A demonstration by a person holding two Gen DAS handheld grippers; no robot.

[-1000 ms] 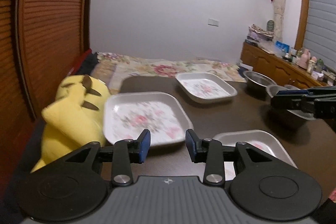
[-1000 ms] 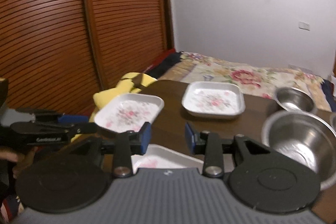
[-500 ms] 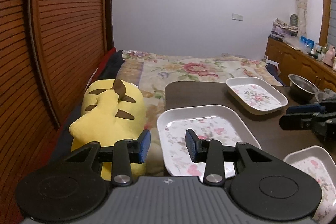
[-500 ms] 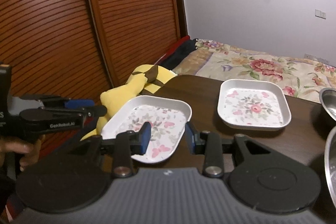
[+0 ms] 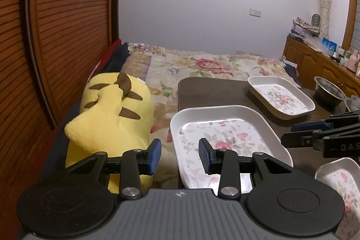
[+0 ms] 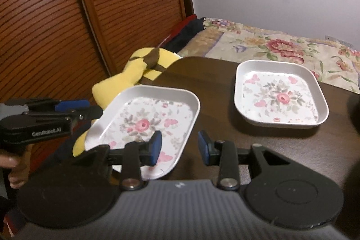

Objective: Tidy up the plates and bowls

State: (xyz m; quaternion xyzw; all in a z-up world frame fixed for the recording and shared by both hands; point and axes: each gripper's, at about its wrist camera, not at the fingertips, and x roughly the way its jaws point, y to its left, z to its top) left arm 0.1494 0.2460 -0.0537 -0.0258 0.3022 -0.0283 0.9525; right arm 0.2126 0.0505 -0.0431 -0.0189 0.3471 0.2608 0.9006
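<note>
A dark table (image 5: pixel 209 91) carries three floral plates (image 5: pixel 227 136) (image 5: pixel 281 96) (image 5: pixel 342 181). Two steel bowls (image 5: pixel 328 89) sit at its far right. The nearest-left plate overhangs the edge.

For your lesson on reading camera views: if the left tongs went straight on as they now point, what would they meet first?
Probably the near floral plate, at its left rim where it overhangs the table edge. The left tongs stand open and empty just short of it; depth is unclear.

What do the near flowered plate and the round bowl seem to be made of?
Near plate: probably melamine or glazed ceramic; smooth white rim, printed roses, soft sheen. Bowl: apparently stainless steel; grey, mirror-like reflections on its wall.
</note>
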